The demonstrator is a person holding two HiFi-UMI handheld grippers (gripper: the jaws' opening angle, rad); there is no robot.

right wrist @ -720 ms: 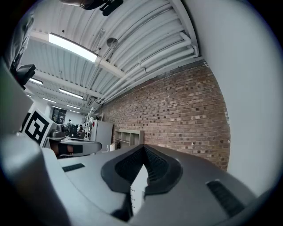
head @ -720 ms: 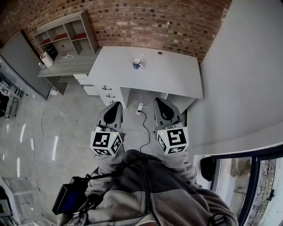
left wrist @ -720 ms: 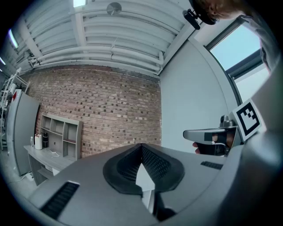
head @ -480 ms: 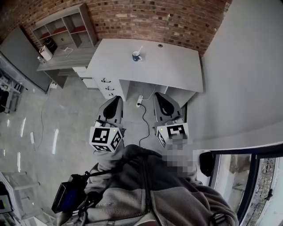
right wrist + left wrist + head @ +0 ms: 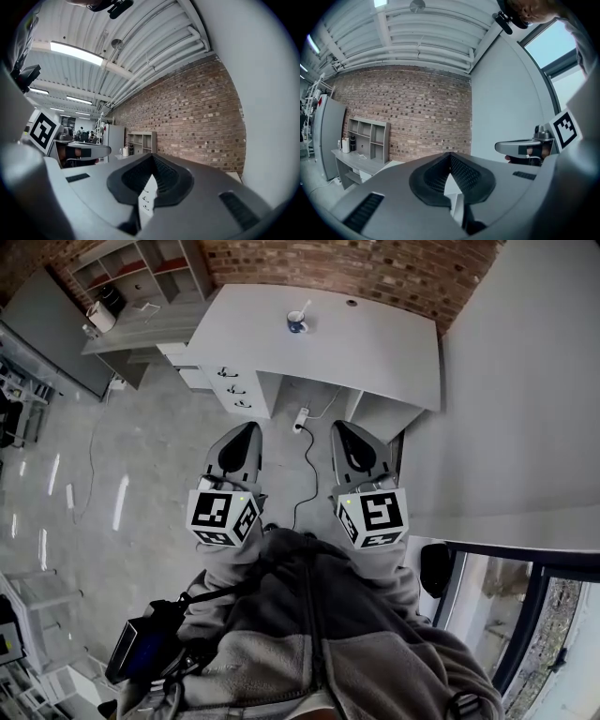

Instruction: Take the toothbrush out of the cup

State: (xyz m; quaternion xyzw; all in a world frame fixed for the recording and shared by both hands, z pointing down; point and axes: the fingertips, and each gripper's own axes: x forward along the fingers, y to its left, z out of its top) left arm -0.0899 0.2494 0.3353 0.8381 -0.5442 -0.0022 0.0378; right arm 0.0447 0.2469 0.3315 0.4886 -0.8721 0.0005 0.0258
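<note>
In the head view, the cup point(image 5: 295, 325) stood on the grey desk point(image 5: 375, 343) at the far side of the scene, toward the desk's back edge near the brick wall point(image 5: 394, 268). The toothbrush point(image 5: 304, 311) sat in it, its long axis tilted up and away to the right. The left gripper point(image 5: 247, 433) and the right gripper point(image 5: 343, 430) were held side by side close to the person's body, both pointing toward the desk and well apart from it, with open floor between. The cup lay straight ahead, almost on the line midway between the two, so neither arm was clearly nearer. Since the brush leaned rightward, the right one probably had the easier line to its free end.

In the left gripper view, the left gripper point(image 5: 450, 157) had its jaws drawn together at the tips with nothing between them. Brick wall and a shelf unit point(image 5: 365, 136) showed beyond, but no cup.

In the right gripper view, the right gripper point(image 5: 152, 157) was likewise pinched closed and empty. Neither cup nor brush appeared there.
</note>
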